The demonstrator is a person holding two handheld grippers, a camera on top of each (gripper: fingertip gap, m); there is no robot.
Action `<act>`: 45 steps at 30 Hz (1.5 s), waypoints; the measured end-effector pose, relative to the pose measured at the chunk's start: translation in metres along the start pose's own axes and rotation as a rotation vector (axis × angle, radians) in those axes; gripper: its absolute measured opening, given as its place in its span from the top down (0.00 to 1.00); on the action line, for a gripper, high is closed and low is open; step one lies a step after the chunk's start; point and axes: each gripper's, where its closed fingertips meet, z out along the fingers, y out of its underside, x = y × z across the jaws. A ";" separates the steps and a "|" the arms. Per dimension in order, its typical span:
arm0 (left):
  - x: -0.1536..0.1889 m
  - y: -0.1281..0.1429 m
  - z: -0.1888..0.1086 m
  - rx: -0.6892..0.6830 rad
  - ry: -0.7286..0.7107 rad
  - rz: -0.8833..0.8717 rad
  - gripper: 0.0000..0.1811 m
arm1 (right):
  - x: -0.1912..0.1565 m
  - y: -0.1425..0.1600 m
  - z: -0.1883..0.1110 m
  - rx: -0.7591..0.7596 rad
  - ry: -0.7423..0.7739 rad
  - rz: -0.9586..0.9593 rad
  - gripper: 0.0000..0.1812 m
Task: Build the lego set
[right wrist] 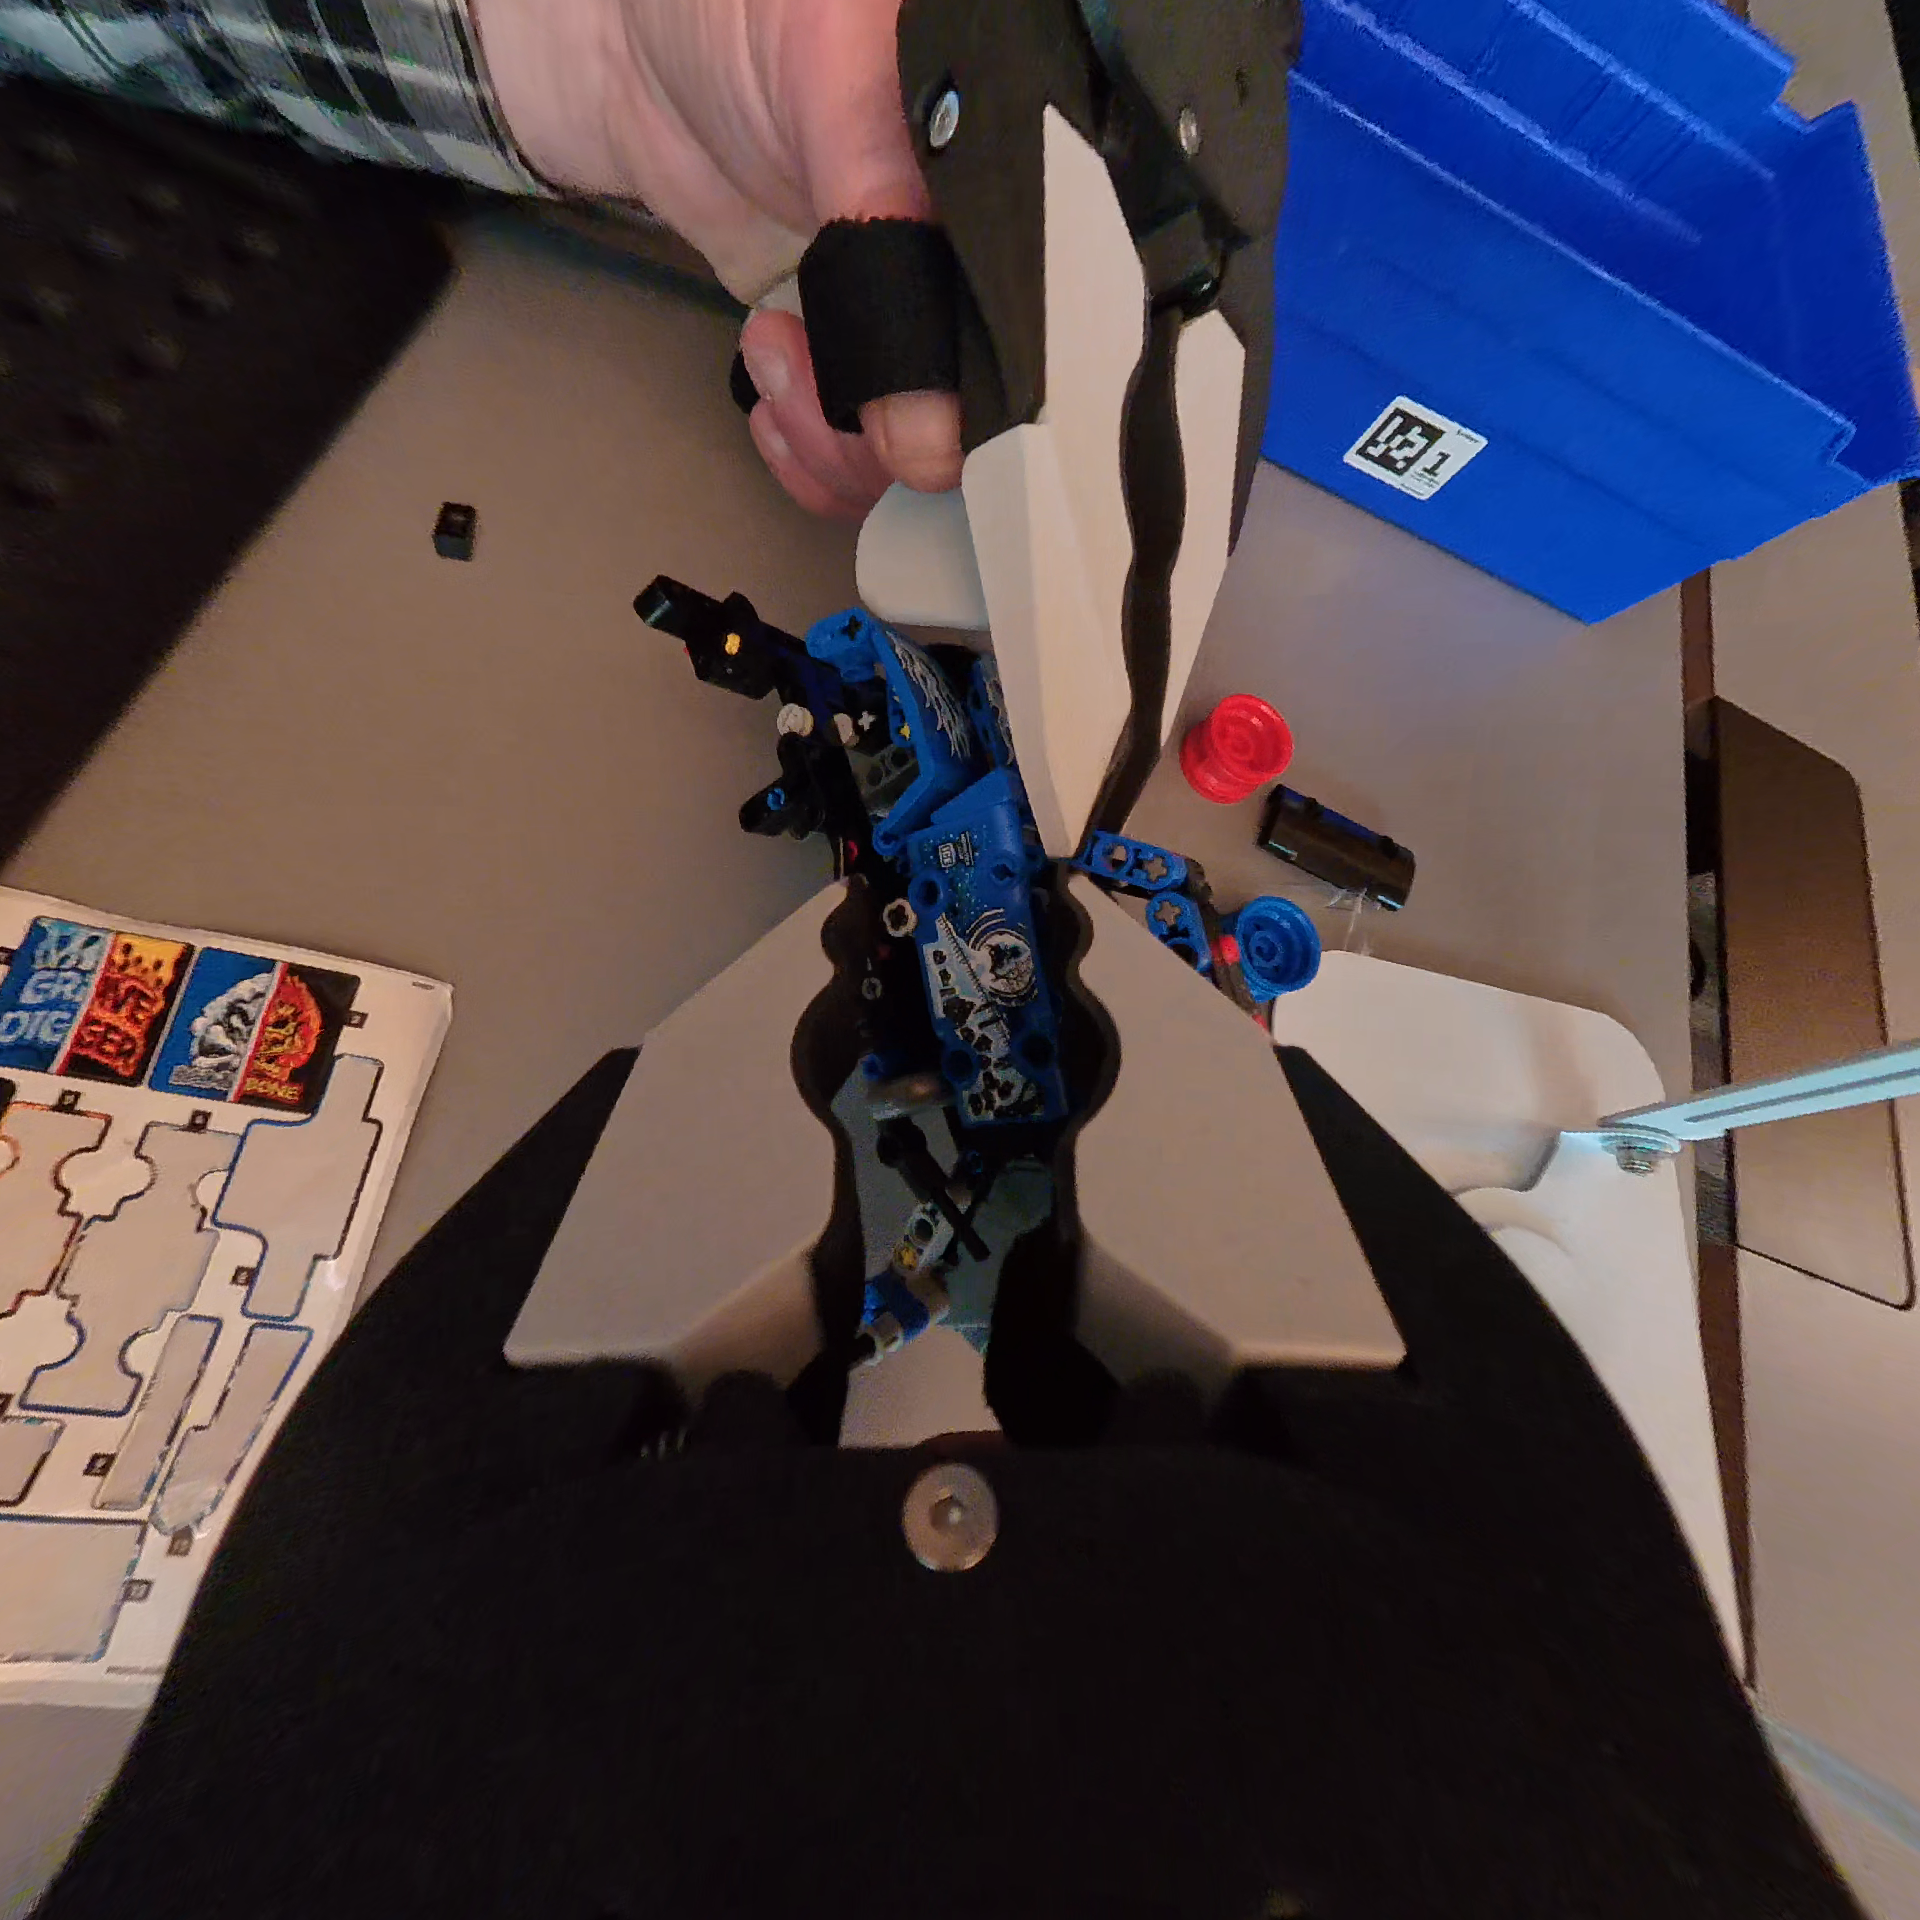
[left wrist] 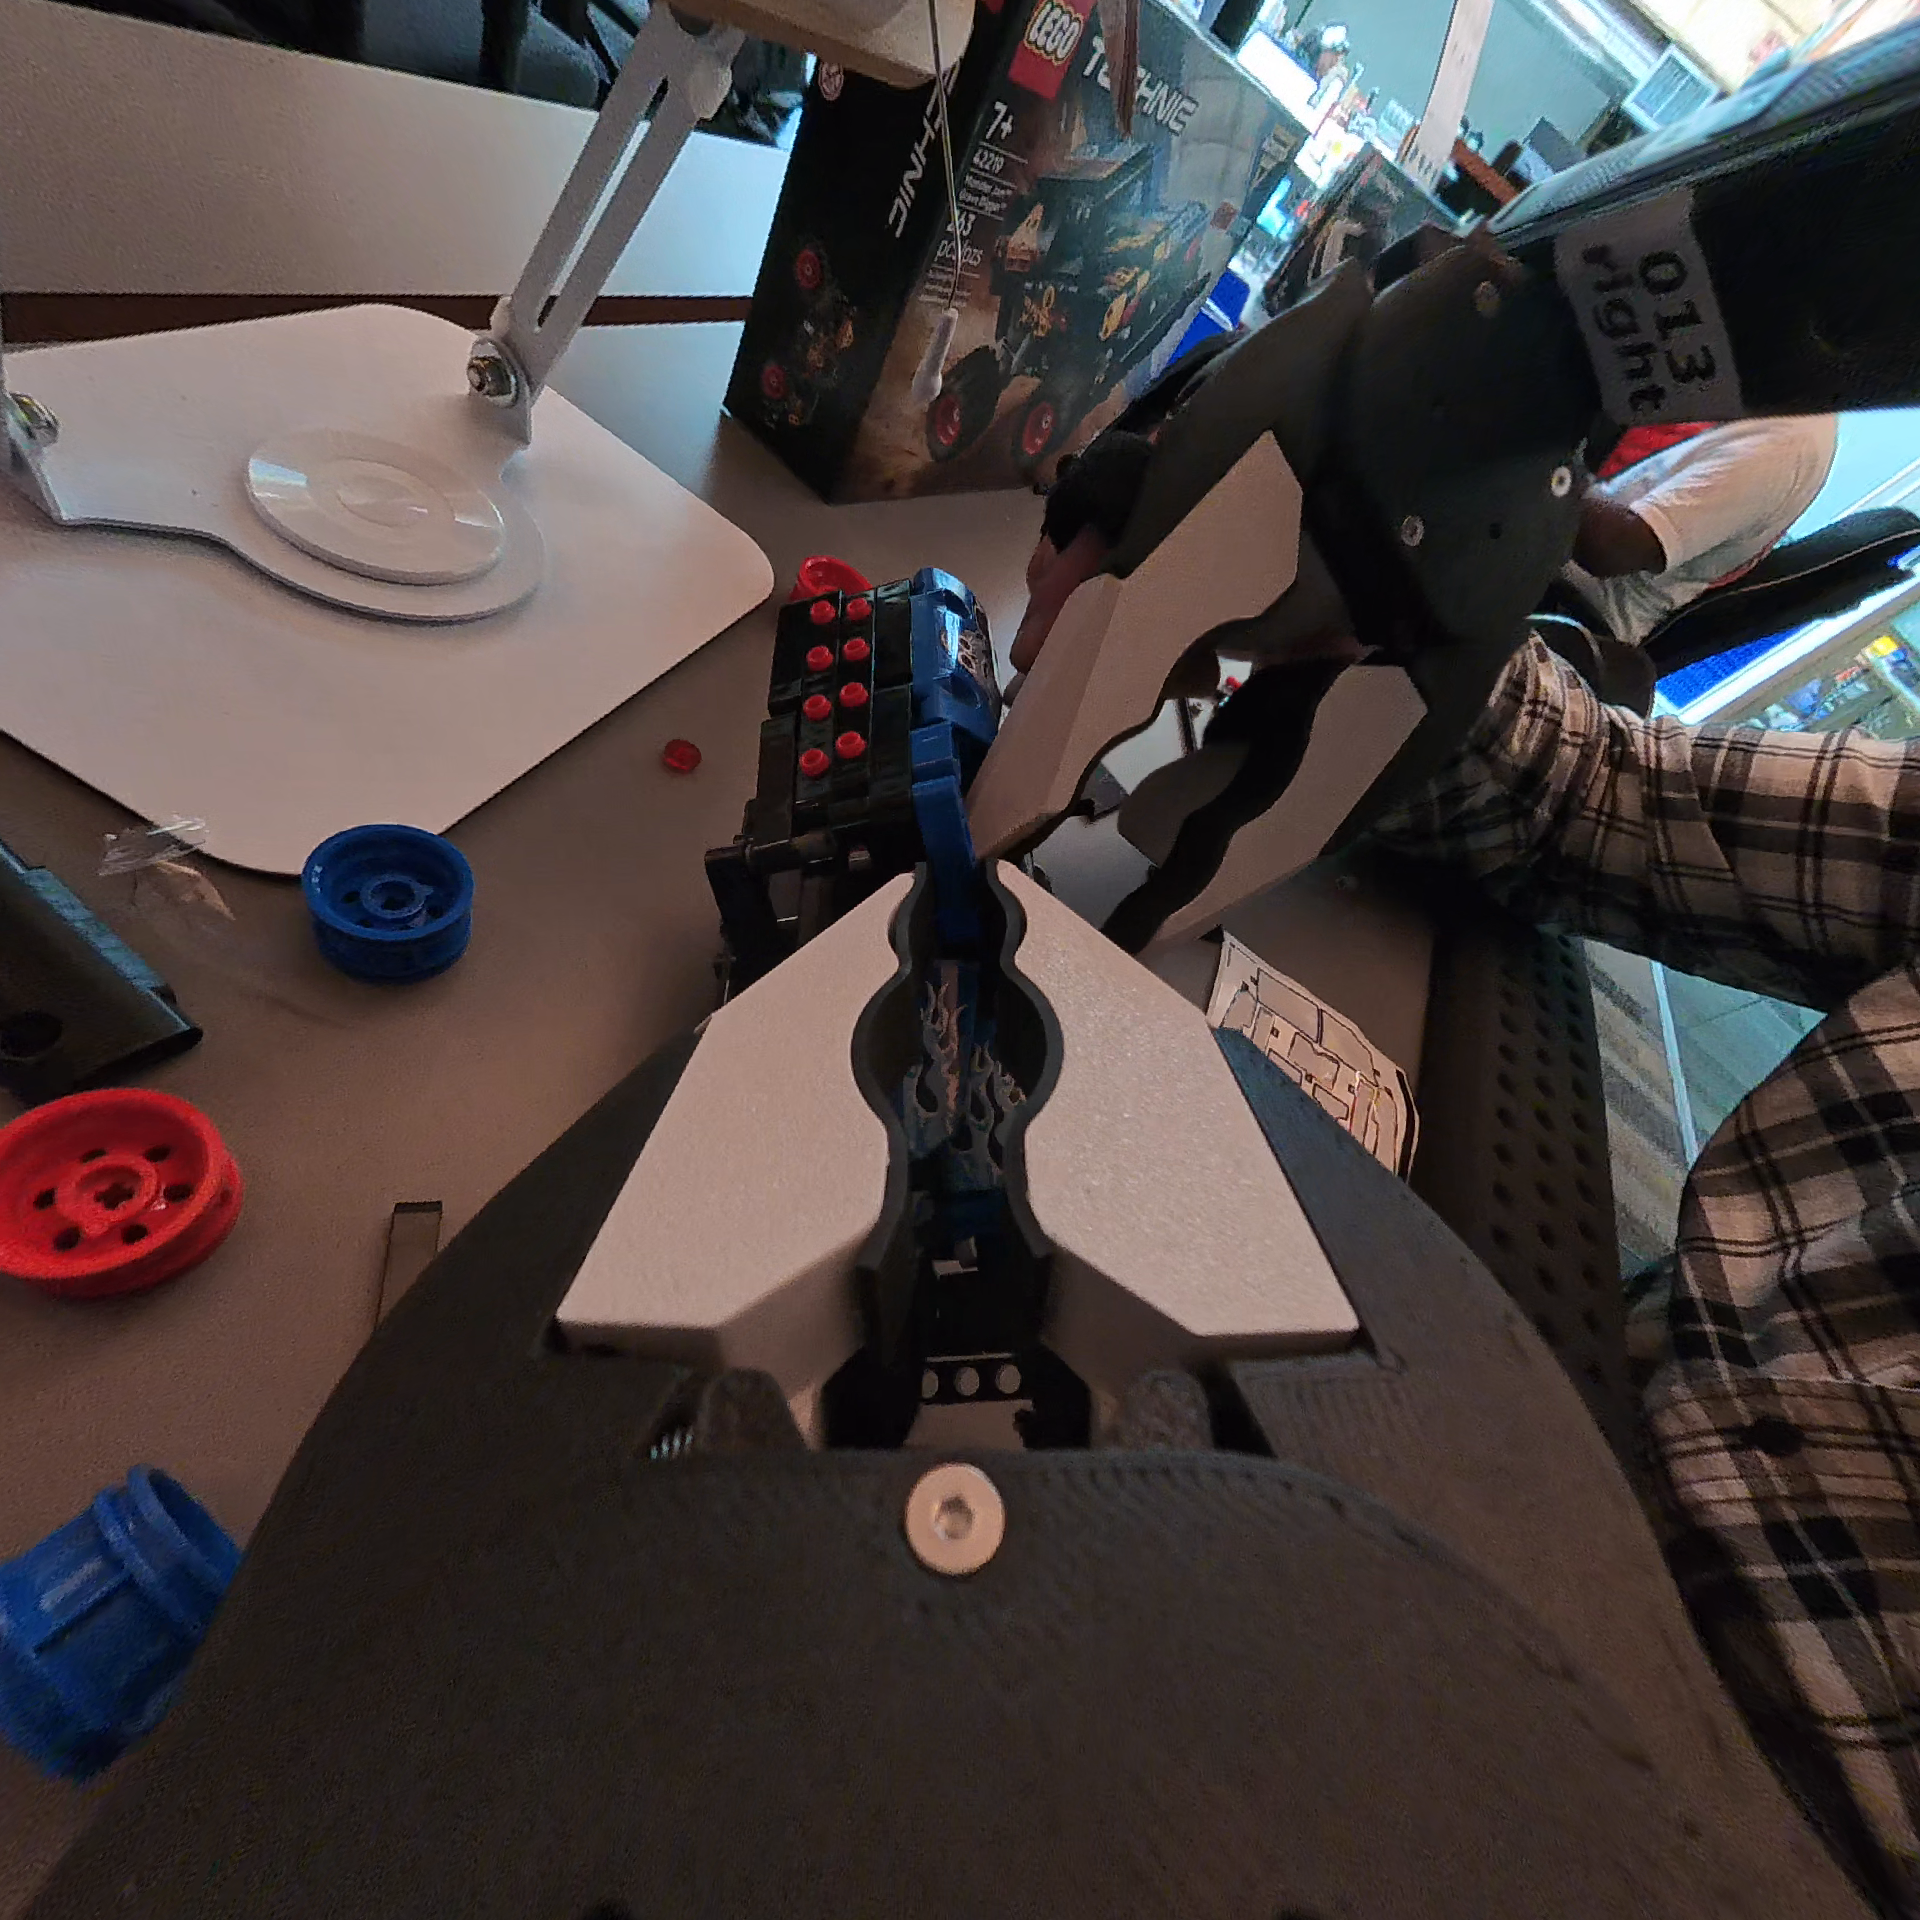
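While both tongs grip the same half-built model above the table, the scene reads as follows.

Left tongs [left wrist: 951, 883]: pressed onto the model, its blue flame-printed panel pinched between the pale wavy pads.
Right tongs [right wrist: 961, 894]: pinching the model too, pads against a blue printed panel; in the left wrist view they come in from the upper right, tips beside the left tongs' tips.
Lego model [left wrist: 883, 707]: a black and blue Technic body with rows of red pins on top, held between the two tongs over the grey table [left wrist: 582, 987]; black axles and blue beams stick out of it in the right wrist view.
Hand [right wrist: 790, 208]: holds the left tongs' handle, one finger through a black strap, a plaid sleeve behind it.
Blue wheel hub [left wrist: 388, 902]: on the table just left of the model.
Red wheel hub [left wrist: 109, 1190]: nearer the left edge, apart from the blue one.
Second blue hub [left wrist: 99, 1616]: at the lower left, partly cut off.
Small red stud [left wrist: 681, 755]: loose on the table beside the white stand base [left wrist: 312, 644].
Lego box [left wrist: 977, 260]: upright behind the model.
Sticker sheet [right wrist: 166, 1226]: flat on the table to the left of the right tongs, several stickers already peeled.
Blue bin [right wrist: 1558, 291]: on the far side of the table, with a square marker tag.
Small red hub [right wrist: 1236, 748]: on the table near the bin, a black cylinder piece [right wrist: 1335, 847] just beside it.
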 end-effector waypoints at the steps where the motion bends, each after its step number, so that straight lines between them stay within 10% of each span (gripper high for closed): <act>1: 0.000 0.000 0.000 0.006 0.005 -0.003 0.96 | 0.000 0.001 -0.001 0.002 -0.009 0.009 0.82; 30: -0.013 0.005 0.004 -0.063 -0.154 0.281 1.00 | 0.009 0.017 0.004 -0.041 0.073 -0.081 0.95; 36: -0.008 0.002 0.002 -0.104 -0.137 0.318 0.87 | 0.010 0.011 -0.001 0.009 0.046 -0.024 1.00; 45: -0.016 0.002 0.015 -0.119 -0.161 0.240 0.96 | 0.015 0.025 0.002 -0.098 0.124 -0.141 0.86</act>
